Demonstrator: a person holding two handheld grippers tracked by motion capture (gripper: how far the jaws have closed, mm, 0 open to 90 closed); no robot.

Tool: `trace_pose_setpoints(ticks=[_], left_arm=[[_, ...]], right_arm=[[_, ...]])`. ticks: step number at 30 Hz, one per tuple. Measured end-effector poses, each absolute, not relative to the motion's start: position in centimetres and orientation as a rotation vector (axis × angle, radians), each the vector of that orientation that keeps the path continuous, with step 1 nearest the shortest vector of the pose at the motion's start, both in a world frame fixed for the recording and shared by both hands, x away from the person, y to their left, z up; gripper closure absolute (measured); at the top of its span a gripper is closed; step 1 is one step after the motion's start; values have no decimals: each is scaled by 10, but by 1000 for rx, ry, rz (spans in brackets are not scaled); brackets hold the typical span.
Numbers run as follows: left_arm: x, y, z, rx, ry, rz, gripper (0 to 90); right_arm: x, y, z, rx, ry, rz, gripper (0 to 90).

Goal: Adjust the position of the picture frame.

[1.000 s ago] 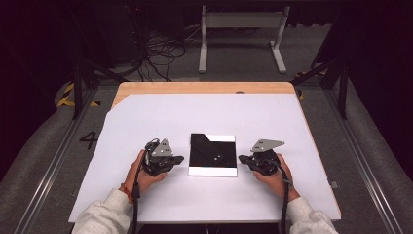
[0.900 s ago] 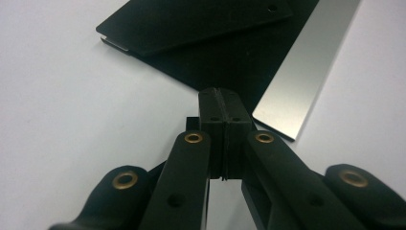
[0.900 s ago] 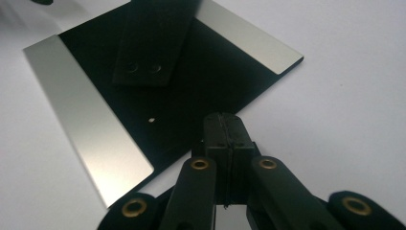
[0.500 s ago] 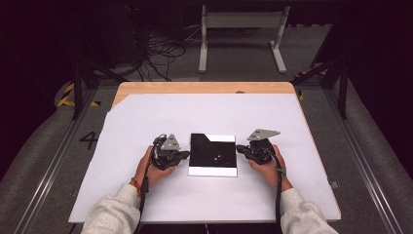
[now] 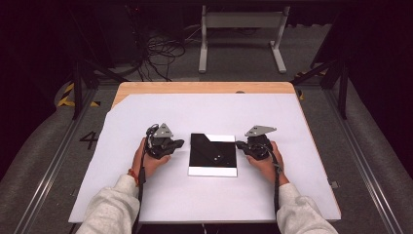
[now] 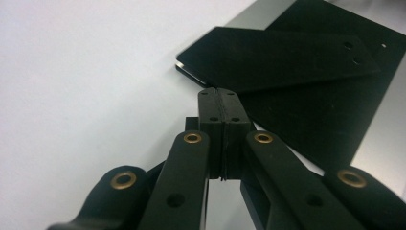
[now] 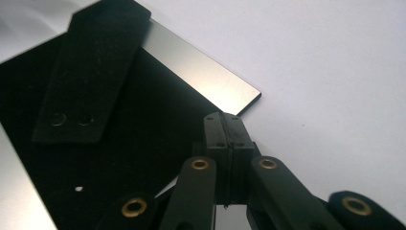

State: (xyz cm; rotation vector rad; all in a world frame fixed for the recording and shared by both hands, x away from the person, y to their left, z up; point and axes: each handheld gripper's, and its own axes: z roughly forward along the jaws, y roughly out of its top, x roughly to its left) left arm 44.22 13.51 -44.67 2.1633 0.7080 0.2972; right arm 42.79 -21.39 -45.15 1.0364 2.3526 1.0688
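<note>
- Starting at your left: left tongs (image 5: pixel 179 143) sit on the white sheet (image 5: pixel 214 112) covering the desk (image 5: pixel 204 87), held in your left hand (image 5: pixel 152 158), tips aimed toward the black plate (image 5: pixel 213 152).
- Left tongs' state: jaws pressed flat together, nothing between them. The left gripper view shows the two pads (image 6: pixel 210 112) meeting along one seam.
- Left tips sit just beside the plate's left edge; whether they touch it, you cannot tell from the high view. In the left gripper view the tips lie near the plate's corner (image 6: pixel 181 66), with white sheet to their left.
- Middle: the plate lies flat on the sheet between your two hands, near the desk's near-centre. Its top is mostly black; a pale metallic strip runs along the near edge (image 5: pixel 212 171) and a pale corner shows at the far right.
- A black strip (image 7: pixel 91 72) with two small round marks near one end lies across the plate's dark face; a tiny pale dot shows on the black face below it.
- Right: right tongs (image 5: pixel 238 144) are held in your right hand (image 5: pixel 265 163), tips aimed left at the plate's right edge, very close to it.
- Right tongs' state: also fully closed and empty, pads together in the right gripper view, tips just by the plate's metallic corner (image 7: pixel 249 93).
- A cable (image 5: pixel 276 180) trails from the right tongs back along your forearm.
</note>
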Motion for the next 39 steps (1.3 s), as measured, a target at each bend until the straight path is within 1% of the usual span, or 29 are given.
trace_pose_setpoints(ticks=[4, 8, 12, 14, 19, 22, 26, 39], left_arm=[[451, 134, -446, 2168, 722, 286, 899], [455, 129, -448, 2205, 696, 310, 899], [459, 127, -452, 2204, 704, 323, 899], [461, 126, -454, 2196, 715, 324, 899], [463, 122, -461, 2207, 714, 278, 899], [464, 117, -462, 2229, 707, 319, 899], [465, 115, -464, 2216, 720, 313, 899], [463, 112, -465, 2215, 720, 287, 898]], right_arm=[[434, -215, -448, 1061, 2340, 1076, 900], [443, -217, -441, 1085, 2313, 1084, 900], [451, -215, -437, 1113, 2286, 1102, 900], [452, -213, -438, 1118, 2285, 1099, 900], [457, -212, -443, 1153, 2277, 1076, 900], [460, -211, -448, 1161, 2283, 1035, 900], [469, -212, -454, 1208, 2274, 1050, 900], [478, -206, -455, 1204, 2287, 1047, 900]])
